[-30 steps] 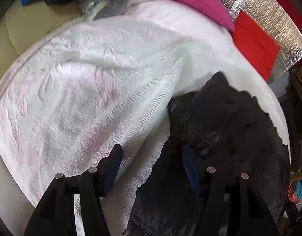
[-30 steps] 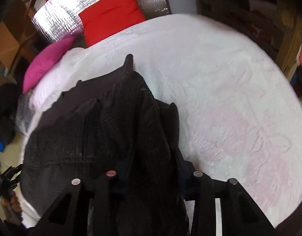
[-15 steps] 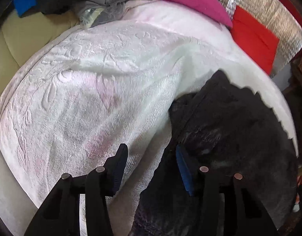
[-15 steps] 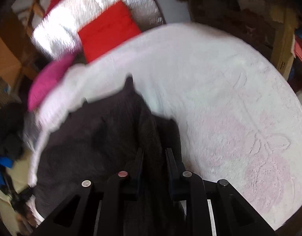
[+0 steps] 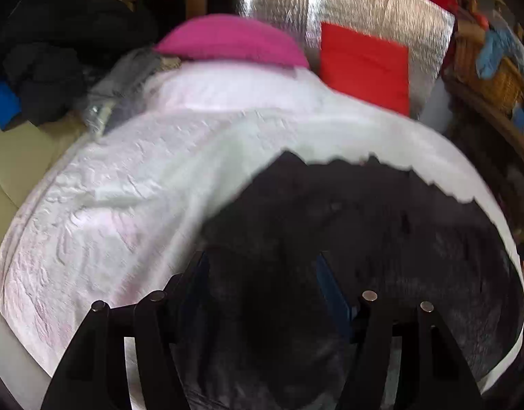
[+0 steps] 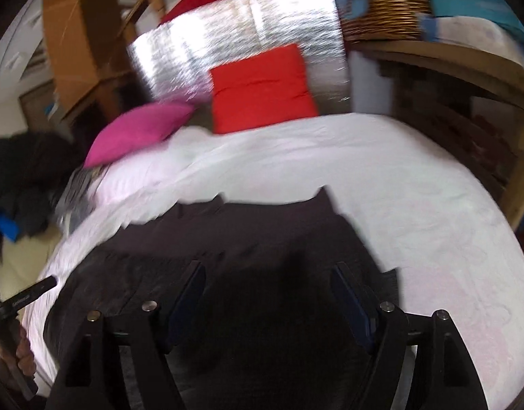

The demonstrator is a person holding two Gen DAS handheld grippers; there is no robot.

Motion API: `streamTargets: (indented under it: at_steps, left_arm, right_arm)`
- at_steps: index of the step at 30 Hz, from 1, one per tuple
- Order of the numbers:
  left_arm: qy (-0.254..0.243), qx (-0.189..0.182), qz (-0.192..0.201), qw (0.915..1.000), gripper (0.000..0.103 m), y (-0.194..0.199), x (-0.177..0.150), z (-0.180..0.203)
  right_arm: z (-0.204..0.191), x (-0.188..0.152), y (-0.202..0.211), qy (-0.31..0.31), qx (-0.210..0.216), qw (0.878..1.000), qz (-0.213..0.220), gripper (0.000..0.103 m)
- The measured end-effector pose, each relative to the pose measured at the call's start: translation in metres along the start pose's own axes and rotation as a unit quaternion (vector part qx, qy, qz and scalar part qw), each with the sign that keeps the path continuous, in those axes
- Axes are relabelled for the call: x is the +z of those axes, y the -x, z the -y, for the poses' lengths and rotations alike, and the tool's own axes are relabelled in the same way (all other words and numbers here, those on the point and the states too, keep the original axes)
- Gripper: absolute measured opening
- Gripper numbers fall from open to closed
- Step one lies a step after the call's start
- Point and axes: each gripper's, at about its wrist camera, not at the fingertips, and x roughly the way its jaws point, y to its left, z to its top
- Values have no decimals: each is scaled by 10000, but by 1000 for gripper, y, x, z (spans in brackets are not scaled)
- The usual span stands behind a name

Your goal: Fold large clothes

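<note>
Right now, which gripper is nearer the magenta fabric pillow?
Left. Left gripper faces the magenta pillow head-on; right gripper faces the red cushion, pillow leftward. Both jaws just opened, gripping nothing.

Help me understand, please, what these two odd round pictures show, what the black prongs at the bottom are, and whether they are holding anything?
No robot arm is at work: a person carries a two-finger gripper in each hand, and a fisheye camera on each one looks forward along its fingers. The prongs are those fingers. One picture comes from the left gripper, the other from the right gripper. Both look down on a bed with a white cover, where a dark garment lies spread out. At the head lie a pink cushion and a red cushion. Both grippers' jaws have just been opening and stand apart over the garment; neither grips it. The left gripper also shows at the left edge of the right view.
</note>
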Motion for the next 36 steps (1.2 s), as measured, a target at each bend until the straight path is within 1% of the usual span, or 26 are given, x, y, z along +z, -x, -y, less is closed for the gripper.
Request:
streamTargets:
  at_steps: [1, 3, 5, 6, 7, 9, 10, 12, 15, 17, 18, 19, 21, 22, 25, 27, 28, 30, 31, 32, 33, 34, 36]
  left_arm:
    - [9, 18, -102, 9999, 66, -5, -2, 1]
    - [-33, 229, -300, 9993, 66, -14, -8, 3]
    - [-118, 355, -447, 9983, 66, -23, -13, 4]
    - [-164, 412, -458, 9980, 69, -27, -15, 4]
    - [-251, 505, -451, 9974, 70, -30, -17, 6]
    - [-389, 608, -439, 9964, 71, -34, -21, 9]
    - [-407, 628, -446, 9962, 71, -34, -21, 9]
    - [-300, 553, -455, 9970, 71, -31, -19, 5]
    - [-157, 281, -377, 9988, 71, -19, -15, 2]
    - [-207, 162, -166, 9995, 71, -7, -14, 3]
    - [-256, 151, -79, 9995, 71, -3, -14, 5]
    - [-321, 151, 20, 9994, 71, 2, -14, 7]
    - [-438, 199, 140, 9987, 71, 10, -15, 9]
    - [-438, 214, 152, 9987, 71, 11, -15, 8]
    - [-303, 163, 68, 9994, 72, 11, -17, 0]
    - [-276, 158, -125, 9994, 72, 1, -18, -5]
    - [-261, 210, -235, 9992, 72, -1, -20, -4]
    - [-332, 376, -615, 9968, 73, -17, -28, -1]
    - [-389, 397, -691, 9961, 73, -23, -30, 0]
    - [-434, 415, -687, 9958, 73, -24, -31, 1]
    - [-475, 400, -660, 9959, 73, -21, -29, 2]
    - [-498, 325, -638, 9962, 73, -18, -27, 1]
    - [-314, -1, -516, 9982, 73, -7, -18, -12]
  right_arm:
    - [-5, -1, -3, 54, -2, 10000, -49, 76]
    - [-10, -4, -9, 107, 53, 9998, -166, 76]
    - [-13, -10, -17, 98, 140, 9990, -407, 72]
    - [-15, -12, -27, 119, 124, 9985, -529, 67]
    - [-18, -14, -39, 140, 63, 9972, -734, 67]
    - [-11, -24, -61, 94, -43, 9915, -1299, 67]
    - [-10, -25, -65, 110, -51, 9904, -1378, 67]
    - [-9, -21, -63, 143, -8, 9912, -1316, 67]
    - [1, -19, -49, -94, 139, 9928, -1189, 67]
    - [7, -14, -36, -172, 204, 9953, -927, 67]
    - [11, -11, -27, -214, 253, 9968, -729, 67]
    - [12, -11, -24, -234, 252, 9974, -638, 67]
    - [25, -10, -13, -359, -36, 9984, -427, 66]
    - [30, -10, -12, -433, -83, 9982, -416, 66]
    - [57, -5, -12, -824, -134, 9956, -435, 66]
    - [70, -6, -9, -938, -65, 9945, -459, 66]
    - [72, -7, -11, -944, -98, 9942, -509, 66]
    - [79, -13, -22, -980, -200, 9912, -870, 66]
    - [83, -18, -32, -1022, -113, 9875, -1199, 67]
    - [86, -21, -40, -1055, -39, 9841, -1428, 67]
    - [87, -22, -42, -1042, -38, 9836, -1472, 67]
    - [86, -20, -40, -974, -31, 9848, -1436, 67]
    - [88, -15, -29, -968, 95, 9877, -1223, 67]
